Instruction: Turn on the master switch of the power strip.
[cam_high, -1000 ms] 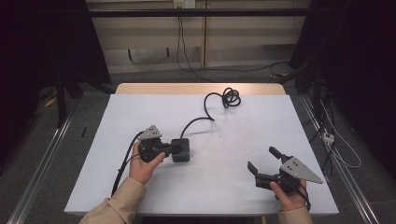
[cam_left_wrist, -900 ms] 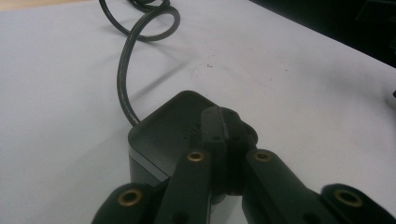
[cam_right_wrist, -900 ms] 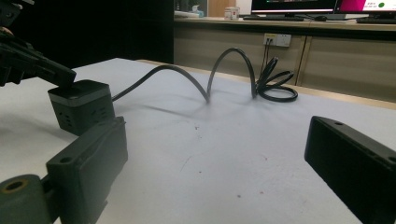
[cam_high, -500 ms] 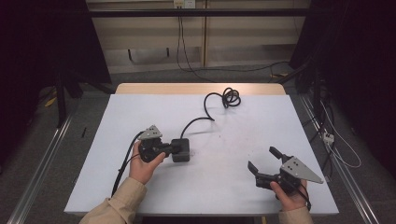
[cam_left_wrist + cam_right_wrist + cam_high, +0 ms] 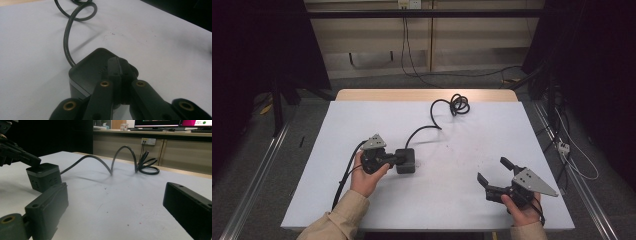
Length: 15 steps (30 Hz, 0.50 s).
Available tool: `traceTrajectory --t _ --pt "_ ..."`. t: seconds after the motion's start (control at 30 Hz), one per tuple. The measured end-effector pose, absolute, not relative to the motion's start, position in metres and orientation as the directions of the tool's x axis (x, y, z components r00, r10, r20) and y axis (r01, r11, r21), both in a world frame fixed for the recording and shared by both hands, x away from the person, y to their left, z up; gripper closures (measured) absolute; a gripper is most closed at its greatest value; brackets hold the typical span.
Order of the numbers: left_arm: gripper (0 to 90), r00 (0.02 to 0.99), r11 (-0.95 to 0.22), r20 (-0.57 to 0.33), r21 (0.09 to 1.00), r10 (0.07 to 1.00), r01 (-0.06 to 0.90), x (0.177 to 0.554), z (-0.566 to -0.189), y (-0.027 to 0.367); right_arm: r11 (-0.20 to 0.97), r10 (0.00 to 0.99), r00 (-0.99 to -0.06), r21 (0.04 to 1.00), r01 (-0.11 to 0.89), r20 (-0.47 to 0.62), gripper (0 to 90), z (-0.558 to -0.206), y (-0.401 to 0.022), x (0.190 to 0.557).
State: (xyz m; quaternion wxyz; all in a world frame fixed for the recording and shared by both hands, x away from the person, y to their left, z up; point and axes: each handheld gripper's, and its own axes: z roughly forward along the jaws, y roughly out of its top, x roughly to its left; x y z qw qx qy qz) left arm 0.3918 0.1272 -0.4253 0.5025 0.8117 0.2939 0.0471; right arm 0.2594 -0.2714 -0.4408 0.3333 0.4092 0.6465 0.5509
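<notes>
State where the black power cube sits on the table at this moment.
In the high view the power cube sits left of the table's centre, at the tips of the left gripper, its cable trailing toward the far edge.

The left hand-held gripper (image 5: pixel 398 159) has its jaws pressed together, held low by the left hand (image 5: pixel 366 176). The right hand-held gripper (image 5: pixel 493 174) gapes wide, tilted upward.

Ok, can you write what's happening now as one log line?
left gripper: shut, atop black power cube | right gripper: open, apart | cord: coiled at table's far edge
</notes>
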Motion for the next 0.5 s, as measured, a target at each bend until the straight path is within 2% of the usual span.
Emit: traceTrajectory --t 0.5 --pt "90.0 0.824 -0.332 -0.212 0.841 0.525 0.428 0.3915 -0.4245 0.1262 0.059 0.896 -0.444 0.986 0.158 0.018 5.5 -0.4402 -0.2712 0.2596"
